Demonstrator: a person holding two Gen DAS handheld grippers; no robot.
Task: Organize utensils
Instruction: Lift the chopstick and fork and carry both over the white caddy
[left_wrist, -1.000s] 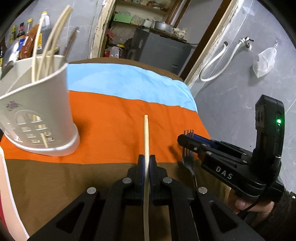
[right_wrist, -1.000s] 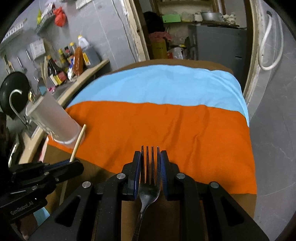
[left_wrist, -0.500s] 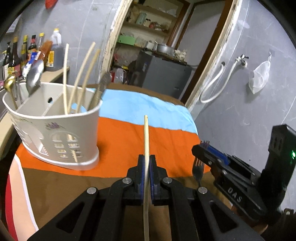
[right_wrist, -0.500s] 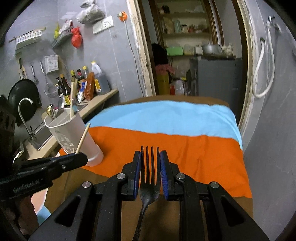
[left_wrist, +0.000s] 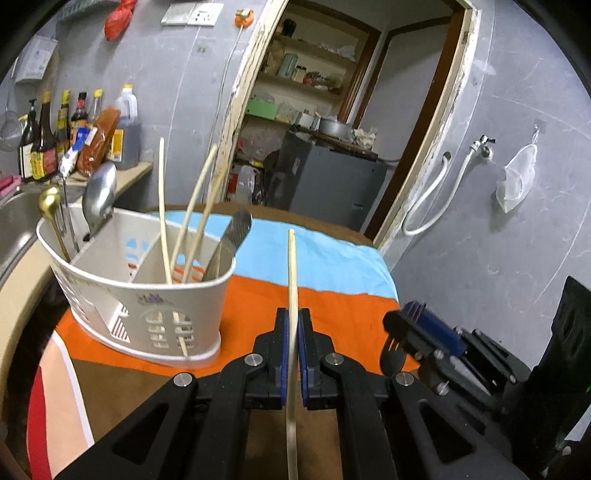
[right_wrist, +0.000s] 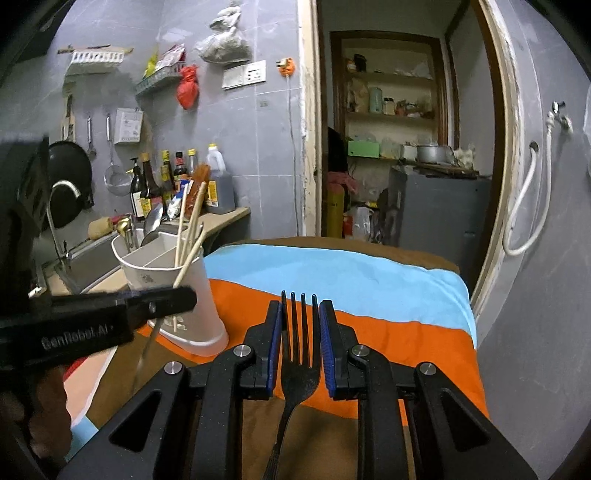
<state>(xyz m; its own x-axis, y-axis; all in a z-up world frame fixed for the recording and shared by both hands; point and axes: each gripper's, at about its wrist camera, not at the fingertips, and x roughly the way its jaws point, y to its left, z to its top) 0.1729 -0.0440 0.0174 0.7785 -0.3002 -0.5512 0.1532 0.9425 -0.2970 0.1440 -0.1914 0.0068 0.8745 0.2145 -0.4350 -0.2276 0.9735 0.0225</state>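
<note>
We've got the left gripper (left_wrist: 291, 332) clamped on a chopstick (left_wrist: 292, 280), right gripper (right_wrist: 298, 332) pinching a fork (right_wrist: 298, 365), utensil holder (left_wrist: 147, 295) sitting far left.

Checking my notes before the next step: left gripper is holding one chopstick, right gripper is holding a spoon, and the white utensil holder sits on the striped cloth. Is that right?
Not quite. The right gripper is shut on a fork, not a spoon; the right wrist view shows its four tines between the pads. The rest stands: the left gripper clamps a single chopstick, and the white utensil holder sits on the striped cloth.

A striped cloth (left_wrist: 332, 258) covers the table, bearing a white caddy (left_wrist: 147, 295).
</note>
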